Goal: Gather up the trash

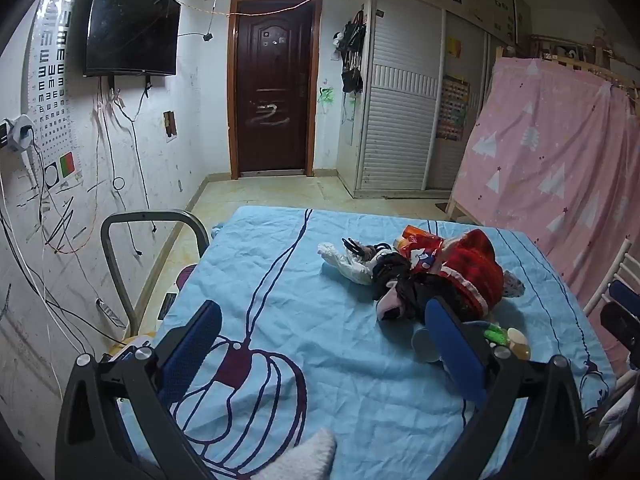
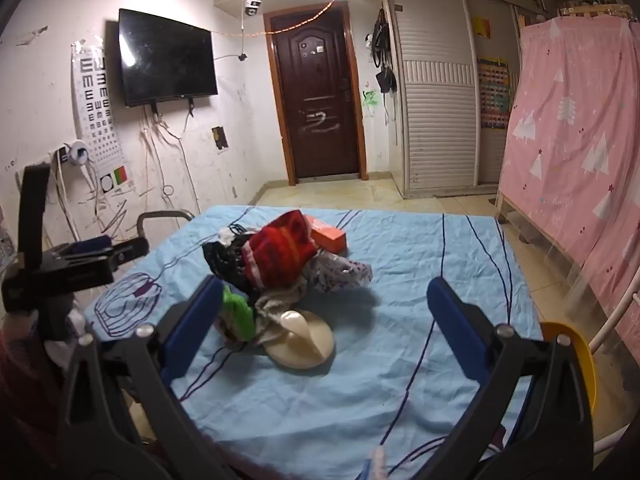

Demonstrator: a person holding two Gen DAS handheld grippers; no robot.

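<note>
A pile of trash and clothes lies on a table covered with a light blue cloth (image 1: 320,300). In the left wrist view I see a red knitted piece (image 1: 476,268), black fabric (image 1: 400,280), a white crumpled bag (image 1: 348,264) and an orange packet (image 1: 416,238). In the right wrist view the red piece (image 2: 280,252) sits beside an orange box (image 2: 328,236), a green item (image 2: 238,312) and a cream disc (image 2: 300,344). My left gripper (image 1: 324,340) is open and empty, left of the pile. My right gripper (image 2: 326,316) is open and empty, above the disc.
A metal chair frame (image 1: 152,224) stands at the table's left edge. A yellow bin (image 2: 576,356) sits at the right edge. A pink curtain (image 1: 560,152) hangs on the right. A door (image 1: 272,92) and a TV (image 1: 132,24) are on the far walls.
</note>
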